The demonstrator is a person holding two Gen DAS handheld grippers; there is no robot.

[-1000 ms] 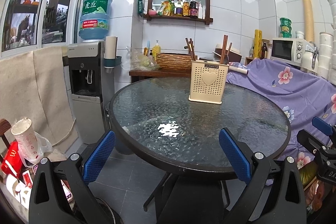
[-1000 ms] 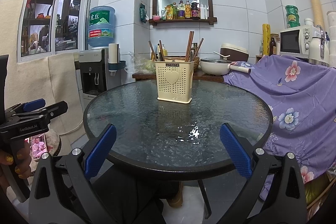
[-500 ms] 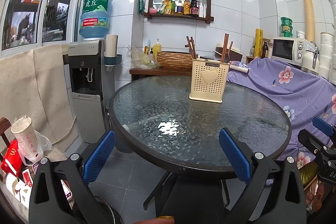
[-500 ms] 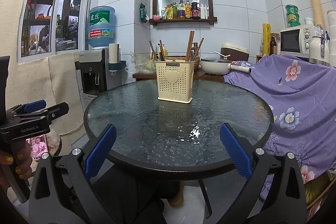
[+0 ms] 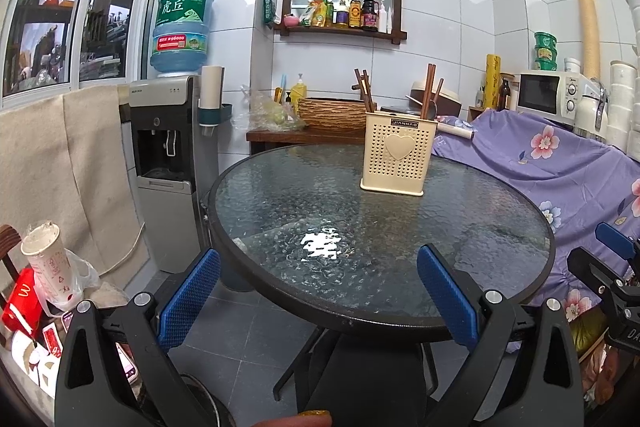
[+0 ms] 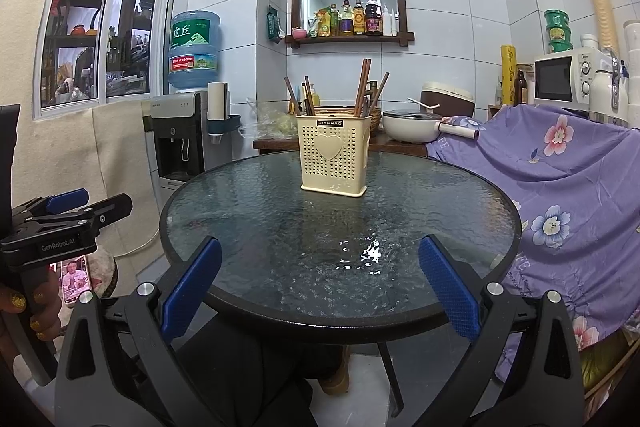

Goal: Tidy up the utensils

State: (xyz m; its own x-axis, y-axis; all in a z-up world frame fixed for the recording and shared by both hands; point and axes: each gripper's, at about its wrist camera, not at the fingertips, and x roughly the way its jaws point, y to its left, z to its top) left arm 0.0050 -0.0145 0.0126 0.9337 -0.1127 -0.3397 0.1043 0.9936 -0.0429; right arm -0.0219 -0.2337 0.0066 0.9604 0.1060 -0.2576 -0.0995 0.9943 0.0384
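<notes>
The utensil holder [image 6: 333, 155] stands upright toward the far side of my desk [image 6: 248, 227], chopsticks [image 6: 363, 87] upright inside. I judge the chopsticks light, stiff, slippery; best pinched near the upper ends. My left tongs [image 5: 318, 297] and right tongs [image 6: 320, 289] are both spread wide, empty, touching nothing, at the near rim.

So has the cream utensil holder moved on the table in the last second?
No. The utensil holder sits at the same spot on the glass table, lined up with the wooden shelf as before.
</notes>
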